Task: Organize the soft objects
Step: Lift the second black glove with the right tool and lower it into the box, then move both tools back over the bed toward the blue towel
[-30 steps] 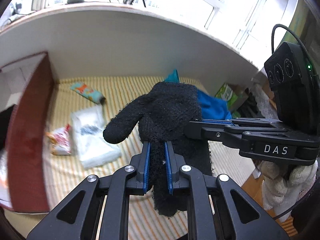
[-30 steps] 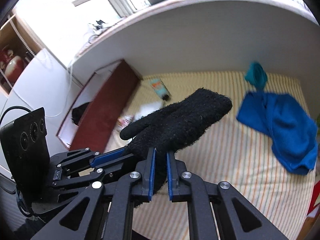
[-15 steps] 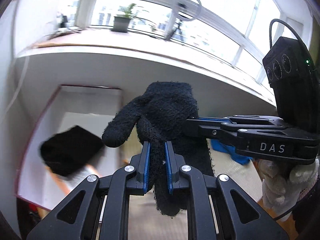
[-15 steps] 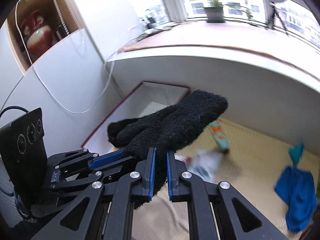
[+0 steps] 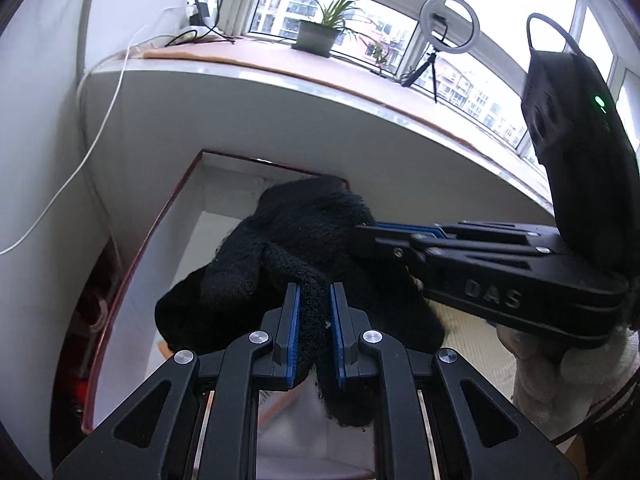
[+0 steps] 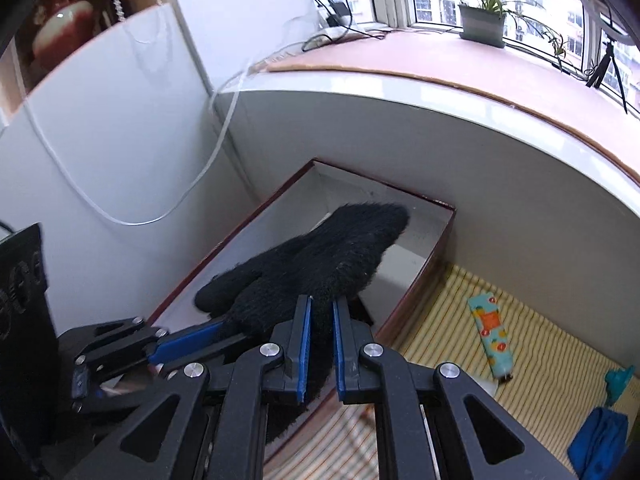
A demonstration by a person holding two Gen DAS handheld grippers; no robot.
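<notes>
A black knit glove hangs between both grippers, over a long white box with a dark red rim. My left gripper is shut on its cuff edge. My right gripper is shut on the other side of the glove, and its fingers reach in from the right in the left wrist view. A second black soft thing lies in the box under the glove. The box also shows in the right wrist view.
A striped yellow mat lies right of the box with a patterned tube, a blue cloth and a teal item. A white wall and a windowsill with a plant pot stand behind.
Both grippers have carried the glove left from above the striped mat to above the box. The glove now hangs lower over the box. Both grips are unchanged.
</notes>
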